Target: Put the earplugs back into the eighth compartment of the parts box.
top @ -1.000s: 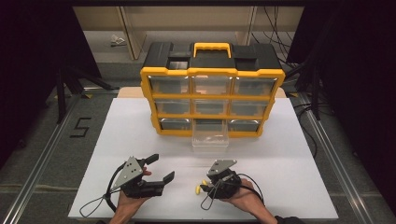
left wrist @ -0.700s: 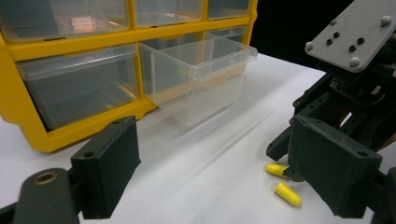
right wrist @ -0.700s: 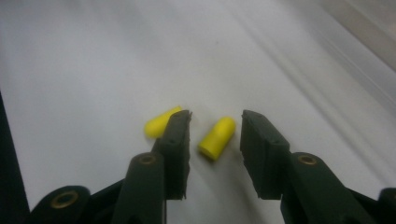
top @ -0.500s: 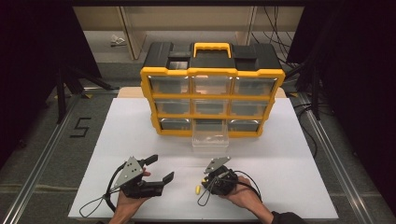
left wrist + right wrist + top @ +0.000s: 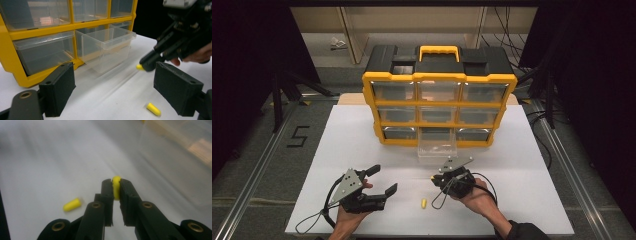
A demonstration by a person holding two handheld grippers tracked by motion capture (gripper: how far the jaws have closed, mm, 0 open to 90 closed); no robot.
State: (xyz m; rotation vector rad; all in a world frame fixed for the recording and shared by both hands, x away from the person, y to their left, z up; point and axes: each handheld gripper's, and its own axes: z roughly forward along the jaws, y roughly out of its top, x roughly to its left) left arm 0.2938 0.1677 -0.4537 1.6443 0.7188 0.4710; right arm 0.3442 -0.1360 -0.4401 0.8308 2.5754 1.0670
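1. The right gripper (image 5: 115,188) pinches a small yellow foam earplug (image 5: 116,185) at the very tips of its jaws. In my judgement, so shallow a hold on soft foam could let the earplug squirt out on the way to the open clear drawer (image 5: 437,148).
2. That drawer juts from the bottom row of the yellow parts organizer (image 5: 439,107); a low approach could clip its front wall.
3. The right gripper's jaws have just been closing and now squeeze the earplug between them, above the white table (image 5: 362,145).
4. A second earplug (image 5: 423,203) lies loose on the table between the grippers.
5. The left gripper (image 5: 383,181) is spread wide, holding nothing.
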